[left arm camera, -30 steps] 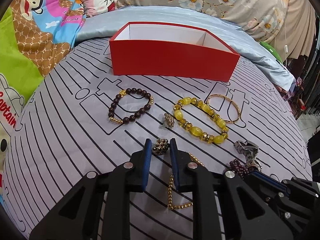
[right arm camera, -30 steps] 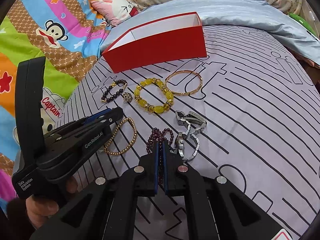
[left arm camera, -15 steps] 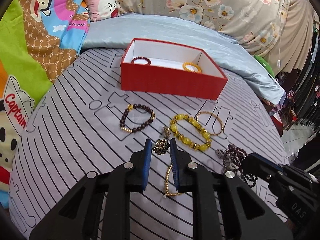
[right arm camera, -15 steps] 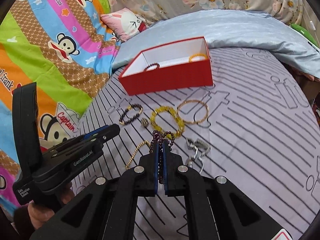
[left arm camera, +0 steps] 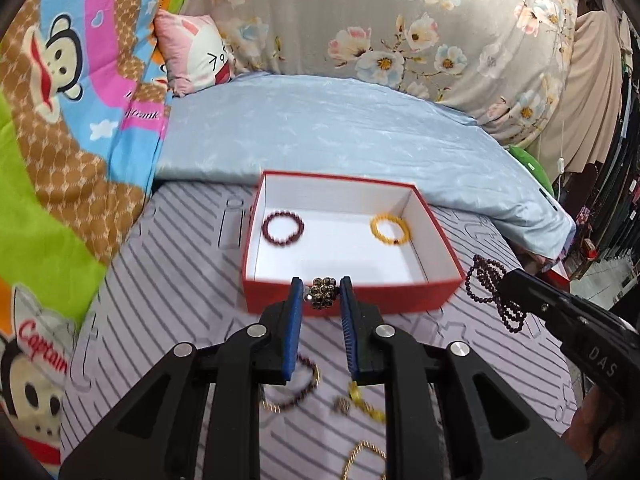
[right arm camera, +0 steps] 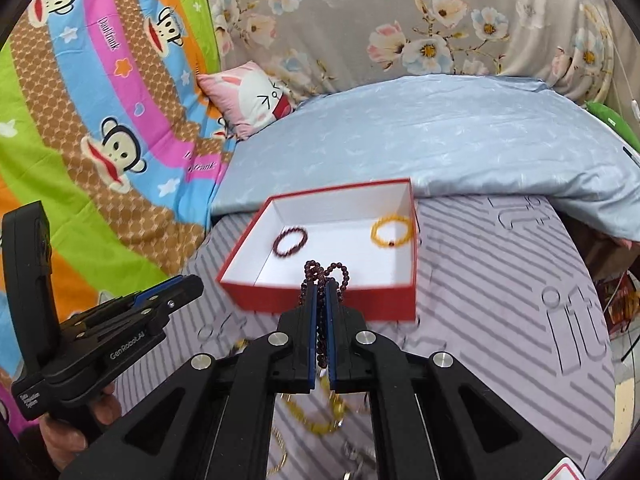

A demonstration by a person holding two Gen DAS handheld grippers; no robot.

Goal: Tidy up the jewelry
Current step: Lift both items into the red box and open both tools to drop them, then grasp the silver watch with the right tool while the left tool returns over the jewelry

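Note:
A red box [left arm camera: 444, 246] with a white inside stands on the striped bed cover; it also shows in the right wrist view [right arm camera: 320, 300]. Inside lie a dark red bead bracelet [left arm camera: 283, 227] and a yellow bead bracelet [left arm camera: 389, 230]. My left gripper [left arm camera: 322, 291] is shut on a dark beaded cluster ring [left arm camera: 322, 293], held just in front of the box's near wall. My right gripper [right arm camera: 320, 292] is shut on a dark purple bead strand [right arm camera: 325, 274], which hangs at the box's near wall and shows in the left wrist view [left arm camera: 490, 284].
Loose jewelry lies on the cover below the grippers: a dark bead bracelet [left arm camera: 290, 390], a yellow bead bracelet [right arm camera: 316, 416], a gold chain [left arm camera: 360, 458]. A light blue quilt [left arm camera: 340, 132] and a pink pillow [left arm camera: 196, 54] lie behind the box.
Both grippers have lifted their pieces off the cover and moved forward to the red box. The box's inside and its two bracelets have come into view.

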